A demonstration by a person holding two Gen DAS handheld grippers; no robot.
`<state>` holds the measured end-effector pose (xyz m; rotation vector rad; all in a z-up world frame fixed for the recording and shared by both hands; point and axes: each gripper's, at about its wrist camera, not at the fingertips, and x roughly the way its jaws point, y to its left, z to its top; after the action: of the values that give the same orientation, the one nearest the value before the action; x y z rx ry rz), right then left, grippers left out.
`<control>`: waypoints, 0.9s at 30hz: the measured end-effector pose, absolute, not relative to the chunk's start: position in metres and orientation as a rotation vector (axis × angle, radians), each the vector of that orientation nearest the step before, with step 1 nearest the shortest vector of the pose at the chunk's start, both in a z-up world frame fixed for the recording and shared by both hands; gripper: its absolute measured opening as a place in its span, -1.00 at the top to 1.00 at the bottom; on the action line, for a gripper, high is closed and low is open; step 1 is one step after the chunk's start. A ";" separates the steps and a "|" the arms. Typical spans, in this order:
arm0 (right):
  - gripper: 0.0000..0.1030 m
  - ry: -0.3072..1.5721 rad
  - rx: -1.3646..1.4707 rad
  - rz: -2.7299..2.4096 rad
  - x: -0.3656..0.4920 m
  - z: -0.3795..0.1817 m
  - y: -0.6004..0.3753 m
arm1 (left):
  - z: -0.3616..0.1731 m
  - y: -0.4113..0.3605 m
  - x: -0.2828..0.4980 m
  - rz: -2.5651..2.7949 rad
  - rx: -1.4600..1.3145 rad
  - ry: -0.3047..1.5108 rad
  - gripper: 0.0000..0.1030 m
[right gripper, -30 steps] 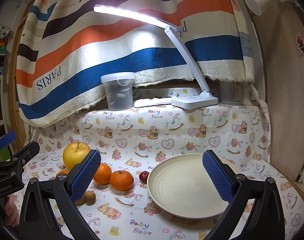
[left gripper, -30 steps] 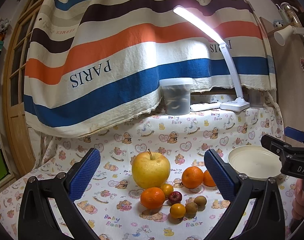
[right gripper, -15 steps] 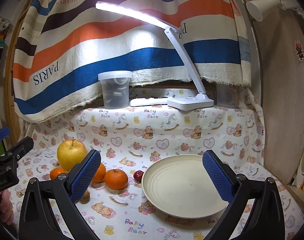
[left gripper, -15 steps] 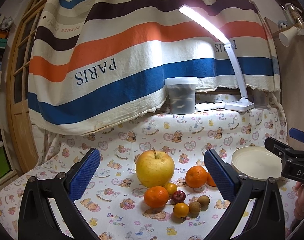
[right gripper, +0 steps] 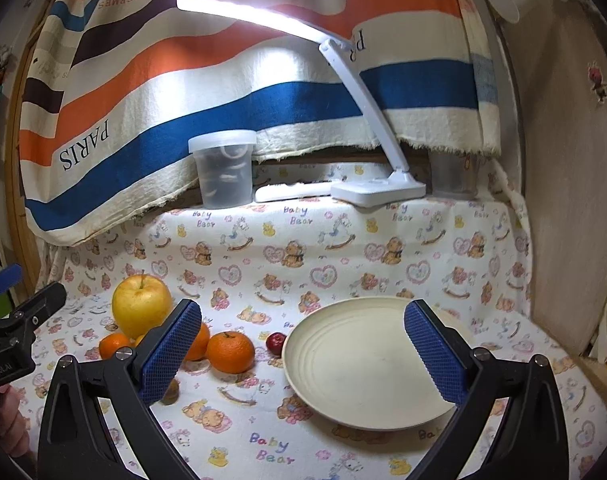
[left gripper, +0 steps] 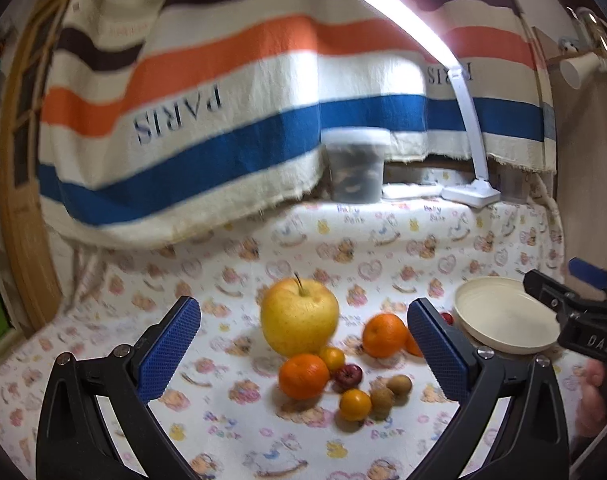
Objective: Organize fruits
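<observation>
A big yellow apple (left gripper: 299, 318) (right gripper: 141, 304) lies on the printed cloth with several fruits in front of it: mandarins (left gripper: 303, 376) (right gripper: 230, 351), small kumquats (left gripper: 355, 404), a dark red fruit (left gripper: 348, 374) (right gripper: 276, 342) and brown kiwis (left gripper: 399, 385). A cream plate (left gripper: 503, 312) (right gripper: 367, 364) sits empty to their right. My left gripper (left gripper: 303, 352) is open above and in front of the fruit cluster, holding nothing. My right gripper (right gripper: 303, 354) is open over the plate's near-left part, holding nothing. Each gripper shows at the edge of the other's view.
A lidded plastic tub (right gripper: 223, 172), a white desk lamp (right gripper: 377, 190) and a clear cup (right gripper: 453, 178) stand on the raised ledge at the back under a striped hanging cloth (right gripper: 183, 92). A wooden panel (right gripper: 571, 160) closes the right side. A hand (left gripper: 591, 396) holds the right gripper.
The left gripper's view has shifted and blurred; the fruits now sit more centred between its fingers. The right gripper's view has barely changed. No fruit has moved.
</observation>
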<state>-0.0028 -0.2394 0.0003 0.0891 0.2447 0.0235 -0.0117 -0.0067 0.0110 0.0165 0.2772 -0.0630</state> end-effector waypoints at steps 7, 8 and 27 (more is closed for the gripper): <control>-0.99 0.257 0.061 0.034 -0.001 -0.001 -0.234 | 0.003 0.012 0.012 -0.118 -0.104 0.422 -0.85; -0.99 0.259 0.055 0.035 -0.001 -0.001 -0.233 | 0.001 0.013 0.015 -0.125 -0.115 0.435 -0.85; -0.86 0.314 0.034 0.046 0.007 -0.004 -0.229 | -0.042 0.030 0.061 -0.338 -0.407 0.834 -0.03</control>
<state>0.0066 -0.2294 -0.0036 0.0337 0.3145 0.0463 0.0612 0.0295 -0.0421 -0.4072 0.8338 -0.3385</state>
